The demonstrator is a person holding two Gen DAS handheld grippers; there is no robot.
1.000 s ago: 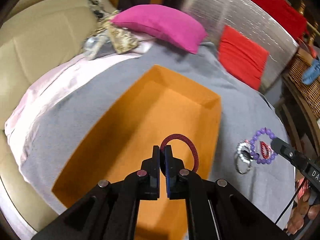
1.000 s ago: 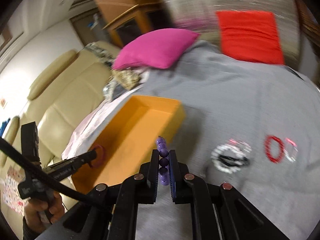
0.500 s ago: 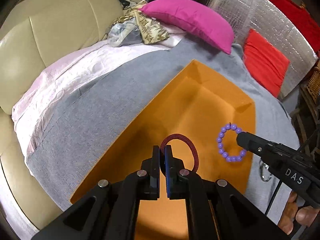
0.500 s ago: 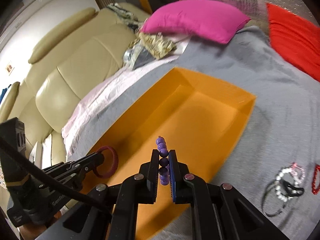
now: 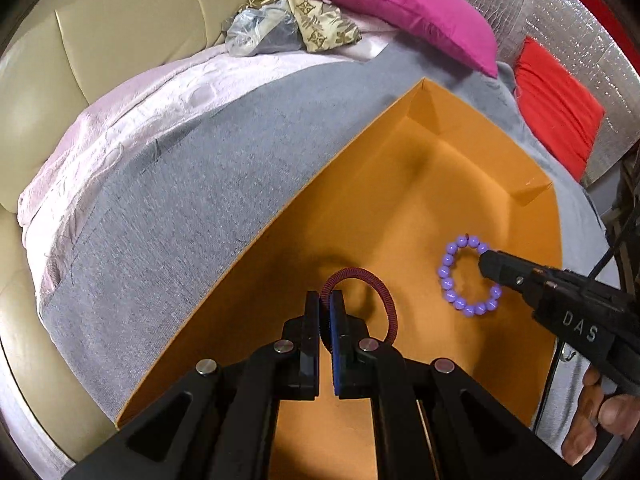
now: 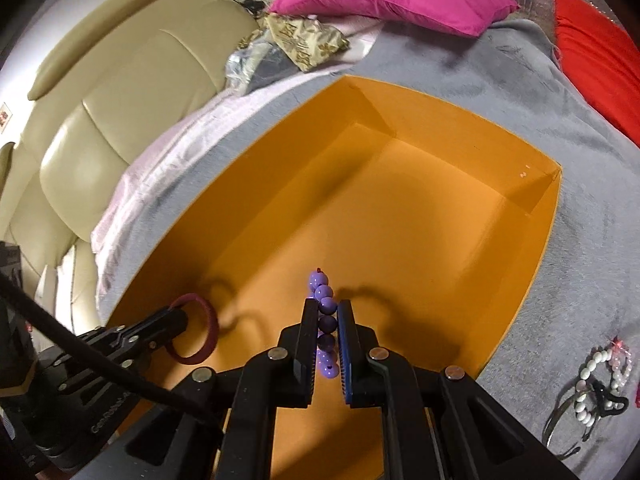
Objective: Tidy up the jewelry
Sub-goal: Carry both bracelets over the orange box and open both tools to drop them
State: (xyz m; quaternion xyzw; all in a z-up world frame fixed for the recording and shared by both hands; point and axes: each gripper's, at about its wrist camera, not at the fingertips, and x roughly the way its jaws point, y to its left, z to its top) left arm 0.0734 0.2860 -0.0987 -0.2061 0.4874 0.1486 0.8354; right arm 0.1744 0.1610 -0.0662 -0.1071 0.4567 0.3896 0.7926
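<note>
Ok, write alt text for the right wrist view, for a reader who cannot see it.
The right hand-held gripper holds a purple bead bracelet over an open orange box on a grey blanket. At left, the left hand-held gripper holds a dark red ring bracelet over the same box; more bracelets lie at right.

Both grippers are matte black plastic with silver round screws at the linkage joints. The left gripper point(image 5: 325, 300) has blue pads inside its jaws, and so does the right gripper point(image 6: 328, 308). "DAS" is printed in white on the right one's side, a black cable trails off it, and bare fingers point(image 5: 592, 412) wrap the handle.
</note>
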